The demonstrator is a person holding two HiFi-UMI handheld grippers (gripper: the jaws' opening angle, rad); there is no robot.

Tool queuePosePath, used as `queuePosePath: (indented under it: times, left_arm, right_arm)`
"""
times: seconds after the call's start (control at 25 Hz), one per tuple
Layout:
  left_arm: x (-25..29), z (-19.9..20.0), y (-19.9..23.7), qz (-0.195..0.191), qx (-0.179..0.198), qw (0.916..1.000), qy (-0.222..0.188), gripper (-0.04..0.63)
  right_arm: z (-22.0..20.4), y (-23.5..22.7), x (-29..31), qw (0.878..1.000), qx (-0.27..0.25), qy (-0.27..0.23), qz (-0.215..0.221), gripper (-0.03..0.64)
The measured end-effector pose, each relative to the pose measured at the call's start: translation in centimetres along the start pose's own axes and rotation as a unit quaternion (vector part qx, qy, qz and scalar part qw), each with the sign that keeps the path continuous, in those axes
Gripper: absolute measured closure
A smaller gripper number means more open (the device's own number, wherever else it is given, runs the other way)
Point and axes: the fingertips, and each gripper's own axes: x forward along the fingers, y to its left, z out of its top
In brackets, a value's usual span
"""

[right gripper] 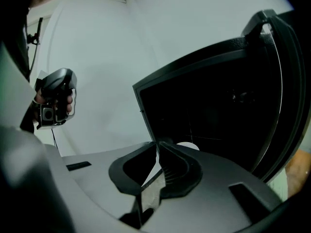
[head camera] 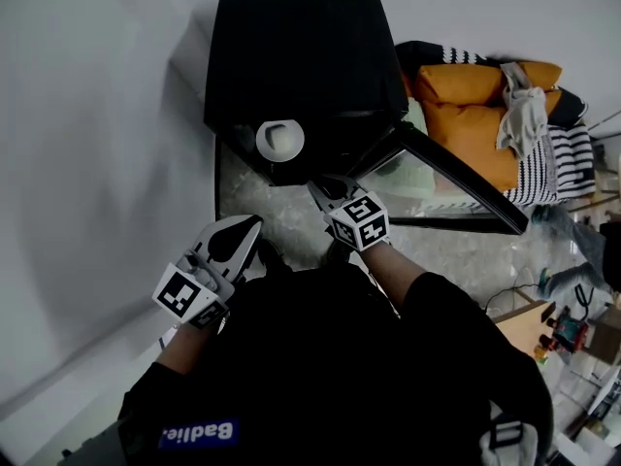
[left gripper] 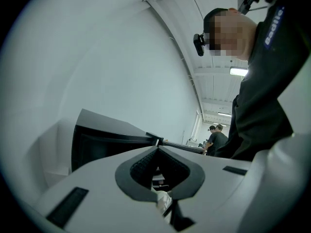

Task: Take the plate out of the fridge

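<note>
A small black fridge (head camera: pixel 301 61) stands on the floor by the wall, its door (head camera: pixel 456 178) swung open to the right. On a shelf inside lies a white plate (head camera: pixel 279 140), also showing as a pale disc (right gripper: pixel 188 146) just beyond my right jaws. My right gripper (head camera: pixel 325 190) is shut and empty, its tips at the fridge's opening a little right of the plate. My left gripper (head camera: pixel 241 233) hangs lower left, away from the fridge, also shut with nothing in it. In the left gripper view the fridge (left gripper: pixel 104 140) rises behind the closed tips (left gripper: pixel 157 147).
A white wall runs along the left. An orange couch (head camera: pixel 475 105) with striped cloth and clothes sits right of the open door. Cables and small clutter (head camera: pixel 568 328) lie at the lower right. A person (left gripper: pixel 216 141) stands far off in the room.
</note>
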Motion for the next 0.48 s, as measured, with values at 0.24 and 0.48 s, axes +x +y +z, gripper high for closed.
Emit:
queuePosePath:
  times: [0.24,0.48]
  left_arm:
    - [0.3,-0.7,0.2,0.005,-0.009,0.9999,0.01,0.588]
    - [0.1,-0.8,1.2,0.015,-0.013,0.9997,0.012,0.588]
  right_arm:
    - [-2.1,-2.5,1.9,0.999,0.025,0.02,-0.016,0.609]
    - [-3.4,-4.7,4.4,0.998,0.04,0.033,-0.026,0.609]
